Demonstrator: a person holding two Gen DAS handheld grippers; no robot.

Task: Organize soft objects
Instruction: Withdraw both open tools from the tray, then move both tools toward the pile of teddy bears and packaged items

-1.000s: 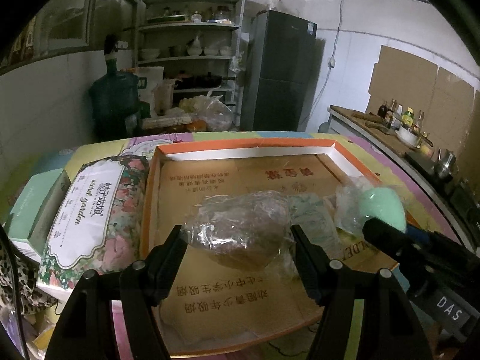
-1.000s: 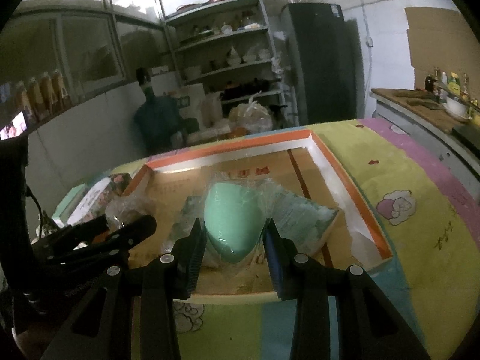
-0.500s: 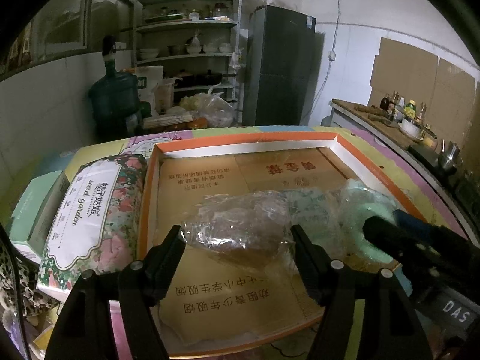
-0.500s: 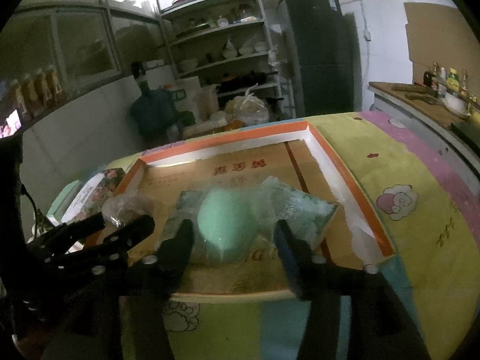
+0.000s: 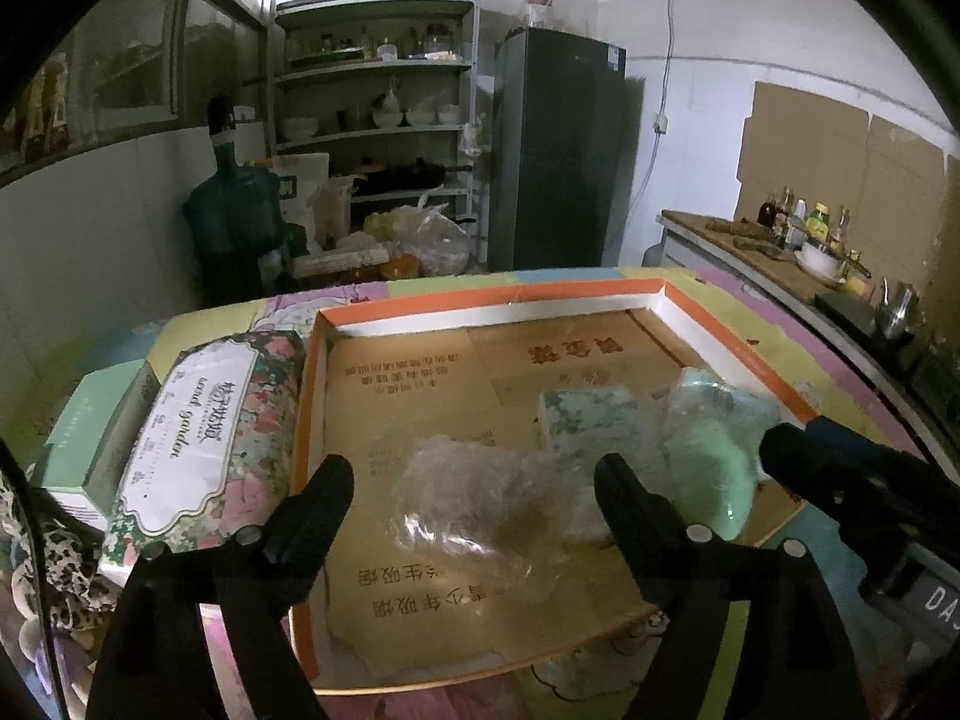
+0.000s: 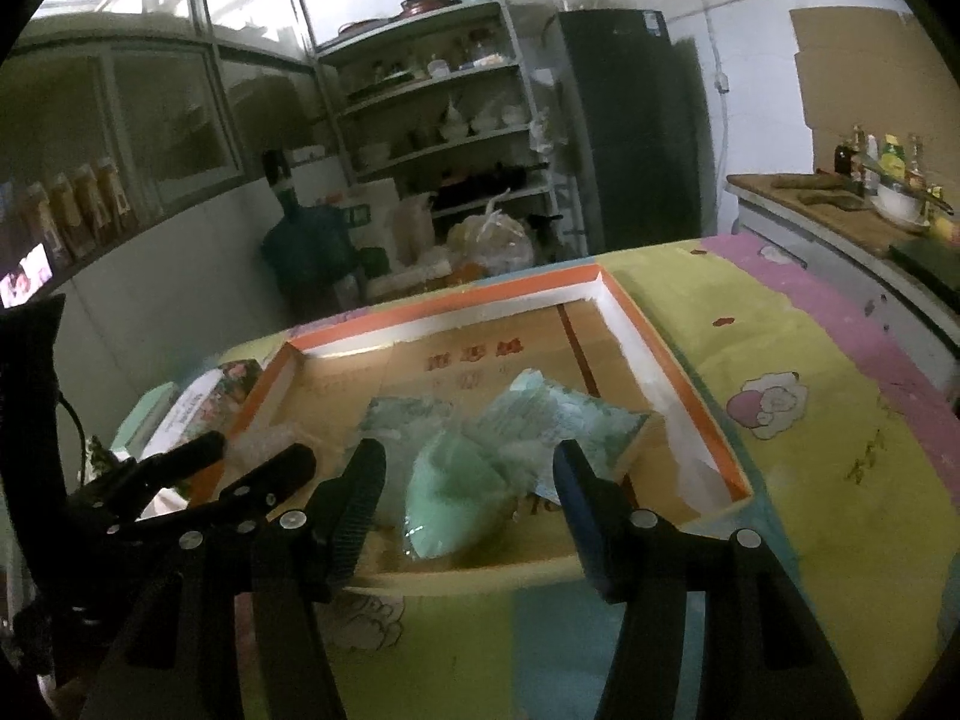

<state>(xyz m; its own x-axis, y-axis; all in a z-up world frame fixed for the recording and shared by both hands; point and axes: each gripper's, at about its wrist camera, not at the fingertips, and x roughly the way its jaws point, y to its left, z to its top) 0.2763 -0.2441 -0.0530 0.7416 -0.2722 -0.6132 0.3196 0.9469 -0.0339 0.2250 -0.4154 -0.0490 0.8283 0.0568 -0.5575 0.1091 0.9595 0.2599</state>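
Observation:
A shallow cardboard box with an orange rim [image 5: 498, 297] [image 6: 648, 324] lies on the colourful table cover. On its floor rests a brown soft lump in a clear plastic bag [image 5: 474, 510]. My left gripper [image 5: 474, 492] straddles it with jaws opening, and the pads stand clear of the bag. A mint-green egg-shaped soft thing in plastic [image 6: 456, 498] [image 5: 708, 468] lies to the right of it. My right gripper [image 6: 468, 468] is open around it without touching. A green floral tissue pack [image 5: 588, 414] [image 6: 576, 420] lies just behind both.
Left of the box lie a large floral tissue pack [image 5: 204, 432], a mint carton [image 5: 90, 438] and leopard-print cloth [image 5: 54, 576]. Beyond the table stand a water jug [image 5: 234, 222], shelves and a dark fridge [image 5: 552, 162]. A counter with bottles [image 5: 798, 234] runs along the right.
Both grippers have let go: the right opened off the green egg first, then the left widened off the brown bag. Both items now lie on the box floor.

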